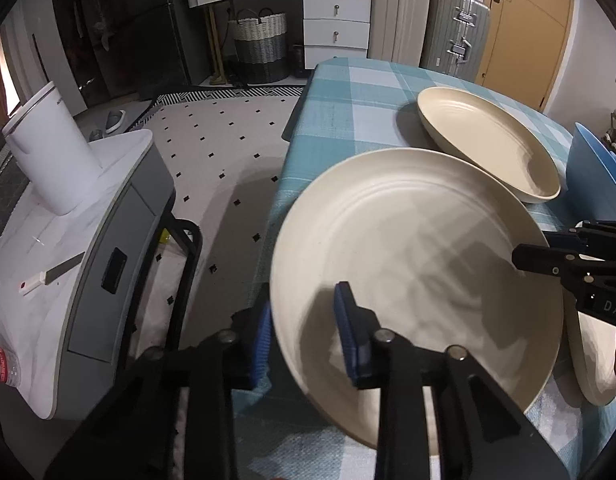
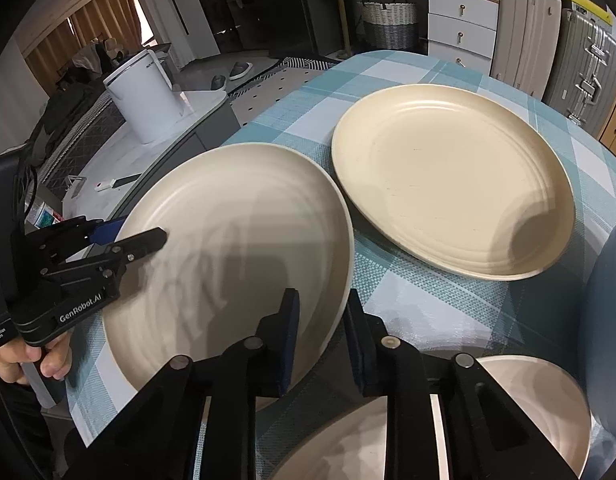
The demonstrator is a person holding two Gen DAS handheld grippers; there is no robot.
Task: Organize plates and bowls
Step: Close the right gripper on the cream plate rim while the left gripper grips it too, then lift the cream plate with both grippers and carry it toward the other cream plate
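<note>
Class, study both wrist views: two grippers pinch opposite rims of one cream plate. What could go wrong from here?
1. The left gripper and right gripper grip only the thin rim of the held plate; it may slip.
2. Uneven lifting could tilt it.
3. It may knock the second plate just beyond.

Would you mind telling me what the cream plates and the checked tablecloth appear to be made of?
Held cream plate: matte, no glare, faint concentric ridges; probably melamine or wheat-straw plastic, possibly matte ceramic. Yellower plate: the same look. Tablecloth: coarse visible weave in blue-and-white check; woven fabric or woven vinyl.
</note>
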